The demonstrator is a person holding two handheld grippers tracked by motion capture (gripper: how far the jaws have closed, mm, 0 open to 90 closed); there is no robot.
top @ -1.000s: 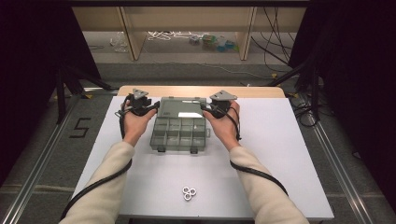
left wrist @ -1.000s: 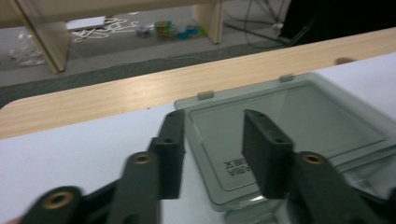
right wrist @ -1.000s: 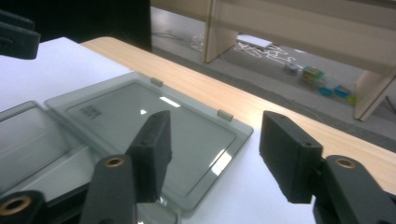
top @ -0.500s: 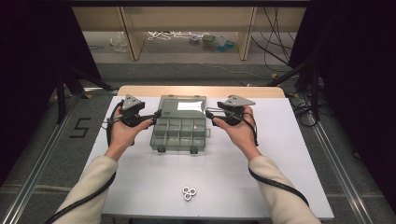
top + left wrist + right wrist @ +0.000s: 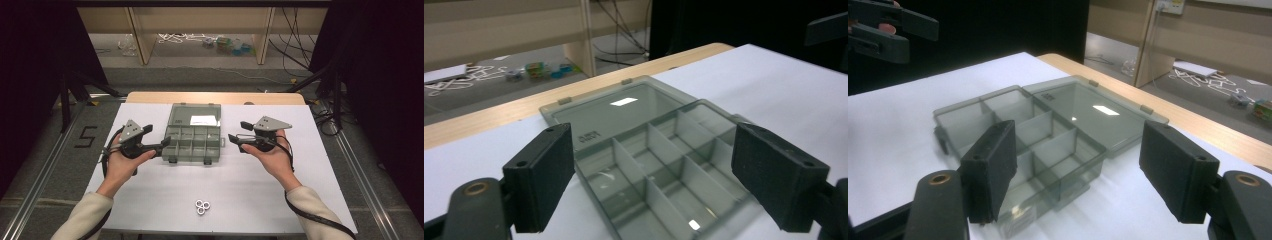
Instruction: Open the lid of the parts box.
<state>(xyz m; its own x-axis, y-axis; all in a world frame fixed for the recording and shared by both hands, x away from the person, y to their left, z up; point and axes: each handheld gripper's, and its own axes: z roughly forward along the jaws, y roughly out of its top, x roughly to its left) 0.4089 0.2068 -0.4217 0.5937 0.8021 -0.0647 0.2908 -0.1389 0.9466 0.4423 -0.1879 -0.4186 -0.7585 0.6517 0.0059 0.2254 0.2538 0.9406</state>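
Near the table's (image 5: 150, 200) far edge the organizer box (image 5: 192, 134) lies open. Left gripper (image 5: 161, 145) and right gripper (image 5: 233, 141) flank it, jaws just opening, empty. Advise fetching the rings (image 5: 202, 206) singly.

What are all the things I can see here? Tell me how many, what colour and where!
Compartment box: one, clear grey, lid lying open, empty, middle of the table.
Rings: three, white, clustered near the table's front edge.
Table: one, white top with a wooden far edge.
Shelf unit: one, light wood, on the floor behind.
Left gripper: one, black, open, left of the box.
Right gripper: one, black, open, right of the box.
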